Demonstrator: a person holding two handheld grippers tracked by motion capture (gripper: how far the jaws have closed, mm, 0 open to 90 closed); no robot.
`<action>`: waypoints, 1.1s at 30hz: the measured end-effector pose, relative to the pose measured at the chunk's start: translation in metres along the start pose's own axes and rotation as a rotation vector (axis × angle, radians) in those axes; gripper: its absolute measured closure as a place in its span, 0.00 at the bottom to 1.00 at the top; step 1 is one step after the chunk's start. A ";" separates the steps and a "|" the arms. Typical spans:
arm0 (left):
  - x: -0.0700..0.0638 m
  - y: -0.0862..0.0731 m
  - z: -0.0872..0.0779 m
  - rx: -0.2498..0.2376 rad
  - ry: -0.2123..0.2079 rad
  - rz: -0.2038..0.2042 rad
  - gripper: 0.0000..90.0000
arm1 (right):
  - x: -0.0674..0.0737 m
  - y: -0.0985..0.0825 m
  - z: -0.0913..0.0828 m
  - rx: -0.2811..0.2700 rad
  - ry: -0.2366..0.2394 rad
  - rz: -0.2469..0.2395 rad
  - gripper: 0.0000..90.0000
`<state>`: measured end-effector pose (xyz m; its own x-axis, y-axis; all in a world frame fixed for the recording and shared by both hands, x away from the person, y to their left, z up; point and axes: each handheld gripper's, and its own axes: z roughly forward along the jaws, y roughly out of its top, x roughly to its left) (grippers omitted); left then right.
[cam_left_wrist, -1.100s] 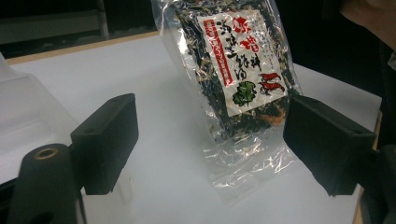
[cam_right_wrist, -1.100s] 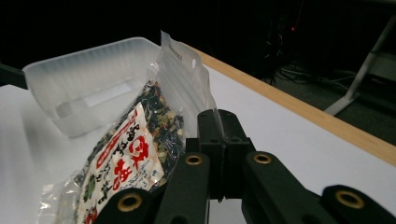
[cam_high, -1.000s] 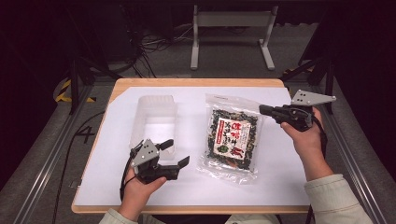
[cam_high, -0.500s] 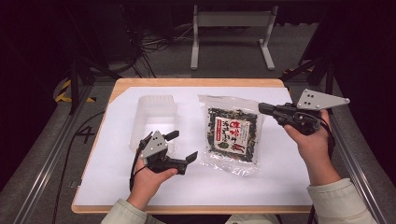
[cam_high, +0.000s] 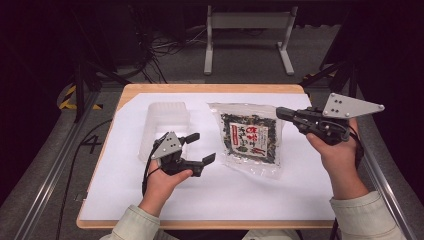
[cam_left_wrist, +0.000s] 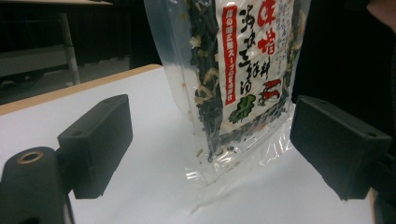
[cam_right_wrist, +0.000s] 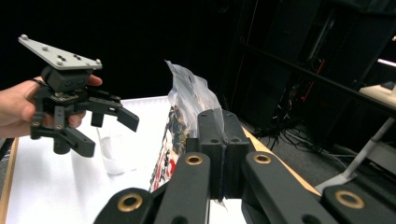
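Bag (cam_high: 251, 140) lifted at one edge, far corner resting on sheet (cam_high: 125, 200), right of tub (cam_high: 165, 125). R gripper (cam_high: 280, 112) clenched on bag's top-right edge. L gripper (cam_high: 202, 148) released, jaws just narrowing slightly, nothing between, just left of bag. Pickup done; L grip and opening pending, by judgement.

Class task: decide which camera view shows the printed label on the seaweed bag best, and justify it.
The left gripper view: the seaweed bag hangs close, its red and black print large. The high view shows the label whole but small; the right gripper view shows the bag nearly edge-on.
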<state>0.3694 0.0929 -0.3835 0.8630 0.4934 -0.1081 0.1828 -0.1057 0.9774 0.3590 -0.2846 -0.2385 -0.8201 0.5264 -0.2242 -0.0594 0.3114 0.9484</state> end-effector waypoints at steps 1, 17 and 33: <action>0.000 0.000 0.000 0.000 0.000 0.000 0.16 | 0.000 0.000 0.000 0.000 0.000 0.000 1.00; 0.013 0.006 0.012 -0.079 -0.106 -0.012 0.19 | 0.011 0.017 0.006 -0.058 0.049 -0.012 1.00; 0.012 0.029 0.027 -0.106 -0.224 0.022 0.33 | 0.024 0.019 0.015 -0.087 0.106 -0.012 1.00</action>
<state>0.3979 0.0726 -0.3609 0.9512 0.2874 -0.1124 0.1226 -0.0176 0.9923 0.3468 -0.2540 -0.2297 -0.8745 0.4349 -0.2150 -0.1150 0.2448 0.9627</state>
